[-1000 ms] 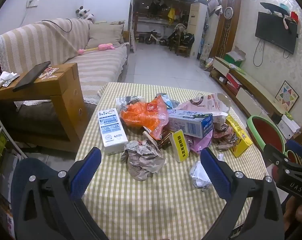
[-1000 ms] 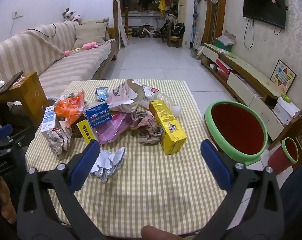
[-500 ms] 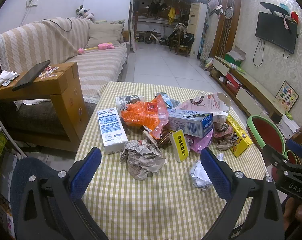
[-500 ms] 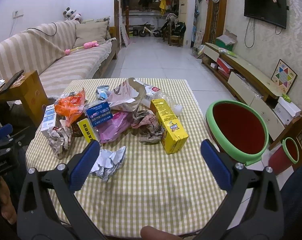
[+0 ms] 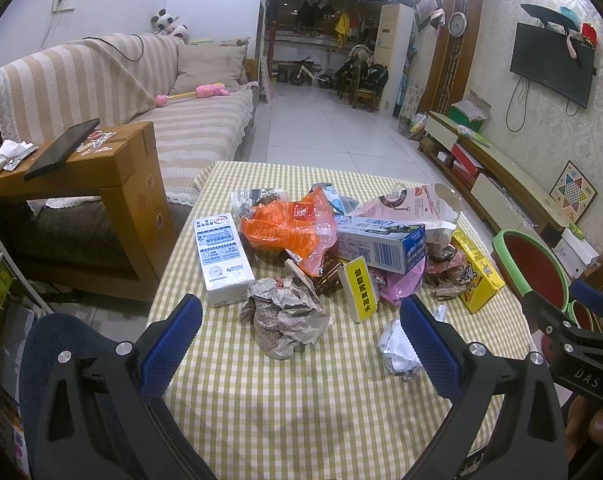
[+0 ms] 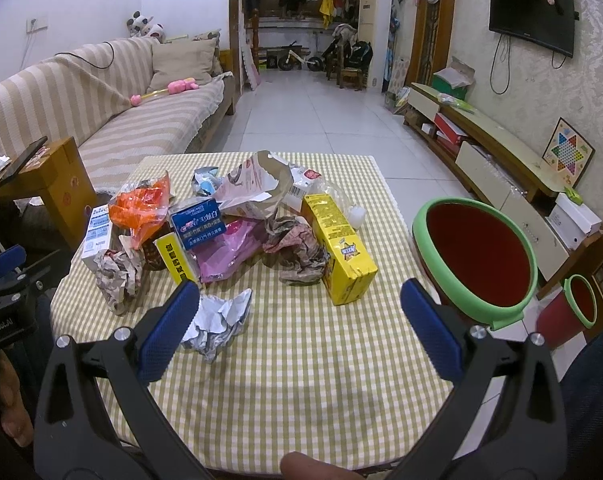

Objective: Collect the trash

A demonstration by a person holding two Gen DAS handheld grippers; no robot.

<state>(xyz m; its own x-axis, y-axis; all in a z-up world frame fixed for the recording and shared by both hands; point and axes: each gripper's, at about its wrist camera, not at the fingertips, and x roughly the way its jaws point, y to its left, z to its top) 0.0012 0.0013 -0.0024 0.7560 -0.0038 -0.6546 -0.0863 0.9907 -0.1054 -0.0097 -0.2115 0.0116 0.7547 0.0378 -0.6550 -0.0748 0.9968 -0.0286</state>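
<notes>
Checked tablecloth [image 6: 301, 360] carries trash pile [image 6: 237, 232] ahead of both grippers; left gripper [image 5: 301, 332] and right gripper [image 6: 301, 316] gape wide, empty; bin [image 6: 477, 256] right of right gripper.

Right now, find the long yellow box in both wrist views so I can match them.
Left wrist view: the yellow box lies at the right edge of the trash pile, partly hidden by wrappers.
Right wrist view: the yellow box lies right of centre, fully in sight.
Shared landmark: the green-rimmed red bin beside the table.
</notes>
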